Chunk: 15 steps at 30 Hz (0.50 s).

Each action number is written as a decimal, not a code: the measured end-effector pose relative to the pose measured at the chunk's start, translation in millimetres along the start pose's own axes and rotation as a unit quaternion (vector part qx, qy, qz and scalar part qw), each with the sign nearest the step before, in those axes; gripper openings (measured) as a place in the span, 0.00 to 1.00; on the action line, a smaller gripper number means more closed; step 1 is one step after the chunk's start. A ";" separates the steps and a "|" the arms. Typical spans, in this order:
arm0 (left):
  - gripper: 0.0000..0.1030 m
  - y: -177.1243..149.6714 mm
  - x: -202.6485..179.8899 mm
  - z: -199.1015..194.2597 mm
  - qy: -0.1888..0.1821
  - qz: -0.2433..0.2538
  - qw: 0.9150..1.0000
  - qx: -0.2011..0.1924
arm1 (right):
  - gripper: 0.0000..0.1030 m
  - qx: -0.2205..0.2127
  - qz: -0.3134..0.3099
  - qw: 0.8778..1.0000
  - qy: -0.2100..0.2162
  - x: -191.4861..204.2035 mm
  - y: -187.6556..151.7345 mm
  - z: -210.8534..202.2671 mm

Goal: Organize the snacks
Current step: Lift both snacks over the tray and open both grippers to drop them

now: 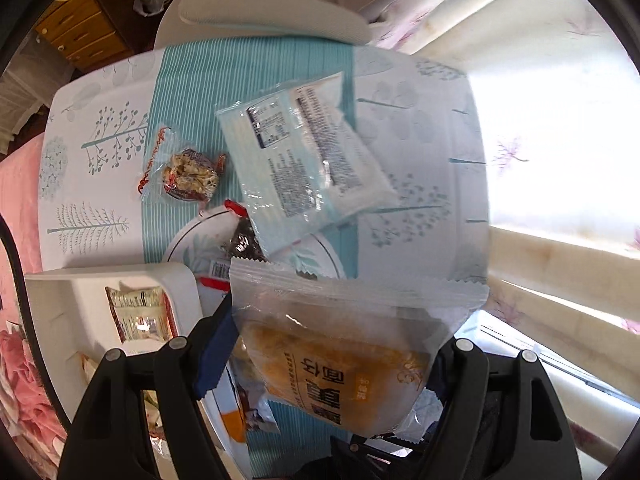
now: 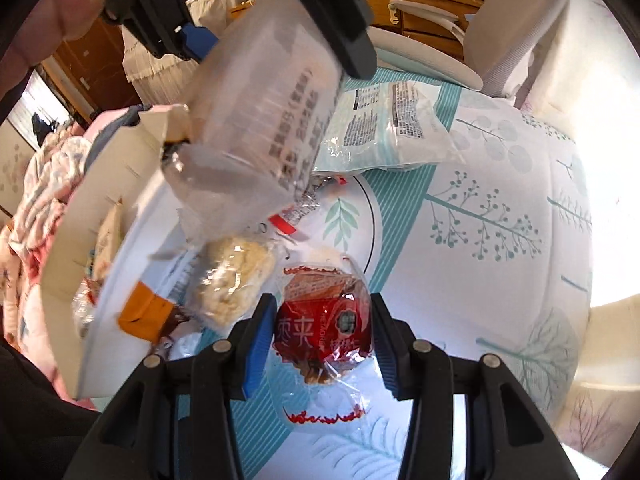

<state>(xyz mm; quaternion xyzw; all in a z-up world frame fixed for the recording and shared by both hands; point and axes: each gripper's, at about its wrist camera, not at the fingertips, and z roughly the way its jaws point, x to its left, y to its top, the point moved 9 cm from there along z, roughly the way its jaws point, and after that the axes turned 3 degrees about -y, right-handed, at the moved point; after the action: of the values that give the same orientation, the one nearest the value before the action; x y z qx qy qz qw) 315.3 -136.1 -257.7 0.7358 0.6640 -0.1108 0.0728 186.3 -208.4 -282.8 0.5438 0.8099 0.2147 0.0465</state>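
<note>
My left gripper (image 1: 328, 356) is shut on a clear packet with an orange cake (image 1: 340, 360) and holds it above the table; the same packet (image 2: 260, 120) hangs at the top of the right wrist view. My right gripper (image 2: 320, 336) is shut on a red date-and-walnut packet (image 2: 324, 324), which also shows in the left wrist view (image 1: 188, 174). A pale blue snack bag (image 1: 304, 160) lies partly on a white plate (image 1: 320, 248). A white tray (image 1: 80, 304) at the left holds a wrapped snack (image 1: 138, 314).
A pale puffed snack packet (image 2: 232, 280) and an orange-ended wrapper (image 2: 144, 316) lie beside the tray (image 2: 120, 208). A grey chair (image 1: 256, 4) stands past the table's far edge. Curtains (image 1: 560, 120) hang at the right. Pink bedding (image 1: 16, 200) is at the left.
</note>
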 end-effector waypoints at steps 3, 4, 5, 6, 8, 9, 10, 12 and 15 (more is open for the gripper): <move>0.74 -11.6 -12.3 -22.4 -0.013 0.008 1.000 -0.014 | 0.45 -0.010 0.011 1.000 0.011 -0.8 -1.8 -15.6; 0.74 -13.9 -16.8 -24.1 -0.014 0.008 1.000 -0.018 | 0.45 -0.011 0.011 1.000 0.011 2.9 -0.9 -19.0; 0.74 -19.2 -19.5 -33.1 -0.018 0.009 0.999 -0.024 | 0.45 -0.010 0.011 1.000 0.011 6.5 1.0 -21.8; 0.74 -19.1 -20.8 -33.0 -0.019 0.009 0.999 -0.028 | 0.45 -0.008 0.011 1.000 0.013 7.6 -0.5 -27.0; 0.74 -26.7 -22.5 -46.3 -0.021 0.010 0.999 -0.041 | 0.45 -0.010 0.007 1.000 0.011 17.1 3.5 -32.2; 0.74 -29.1 -21.2 -50.0 -0.021 0.010 0.999 -0.047 | 0.45 -0.012 0.004 1.000 0.012 21.0 4.9 -34.9; 0.74 -32.9 -20.5 -55.6 -0.022 0.009 0.998 -0.053 | 0.45 -0.015 0.001 1.000 0.013 24.8 4.4 -38.3; 0.74 -42.8 -16.9 -68.9 -0.021 0.008 0.998 -0.064 | 0.45 -0.022 -0.005 1.000 0.017 30.6 5.6 -46.7; 0.74 -56.9 -9.8 -81.5 -0.024 0.002 0.997 -0.072 | 0.45 -0.025 -0.012 0.999 0.024 41.3 7.0 -55.8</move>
<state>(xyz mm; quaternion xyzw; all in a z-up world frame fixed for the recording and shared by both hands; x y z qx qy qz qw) 263.3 -118.7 -174.2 0.7274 0.6667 -0.0799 0.1414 158.3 -185.5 -223.1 0.5276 0.8115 0.2474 0.0433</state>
